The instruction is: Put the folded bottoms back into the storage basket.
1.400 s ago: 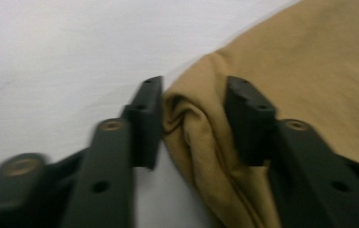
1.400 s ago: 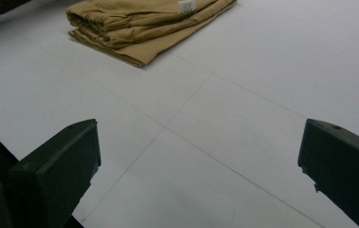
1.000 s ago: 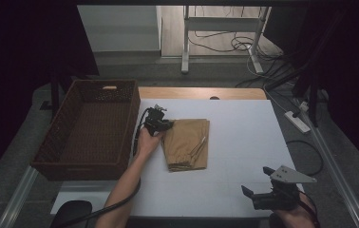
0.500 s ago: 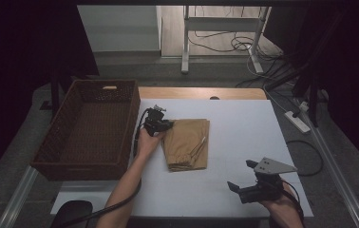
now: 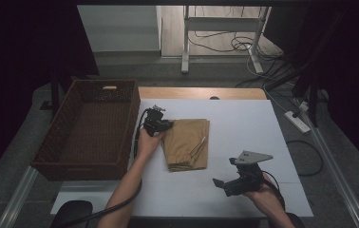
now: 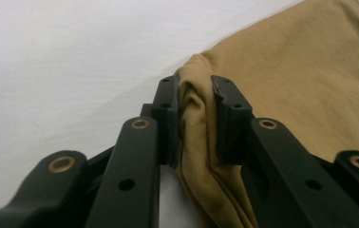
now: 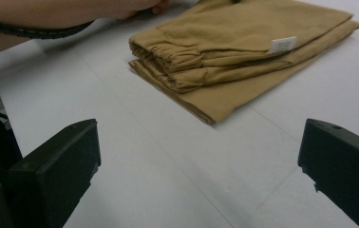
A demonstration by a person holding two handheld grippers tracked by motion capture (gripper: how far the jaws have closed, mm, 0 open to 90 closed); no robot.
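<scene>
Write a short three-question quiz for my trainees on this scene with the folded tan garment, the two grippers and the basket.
1. True or false: the left gripper has its jaws closed on an edge of the folded tan garment.
2. Where does the wicker basket stand relative to the garment? A) to its left B) to its right C) on top of it
3. Fill in: the right gripper has its jaws wide ____ over the white table.

Key: 1 true; 2 A; 3 open

garment (image 6: 310, 71) cut off by frame edge
</scene>
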